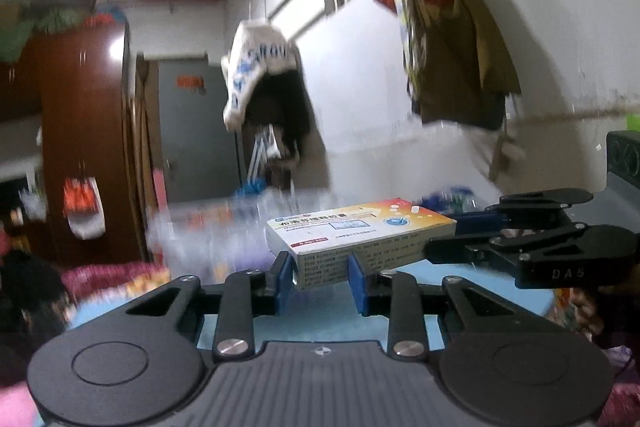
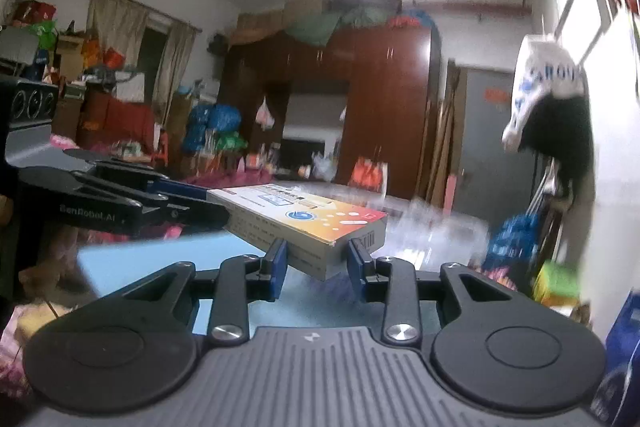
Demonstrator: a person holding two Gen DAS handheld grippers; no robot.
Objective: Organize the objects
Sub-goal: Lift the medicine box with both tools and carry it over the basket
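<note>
Blue pads of the left claw [image 1: 320, 281] pinched the near short end of the medicine box [image 1: 360, 239], and in the right wrist view the right claw [image 2: 318, 269] clamped the opposite corner end of that same box [image 2: 308, 223]. Both claws held it level, lifted clear above the pale blue tabletop [image 2: 132, 267], each narrowed to the box's thickness. From the left view the right claw came in from the right edge. Beyond the box's far edge, open air ran to a white wall with hanging clothes [image 1: 460, 39]; a dark wooden wardrobe [image 2: 360, 99] and cluttered piles stood well behind, blurred.
</note>
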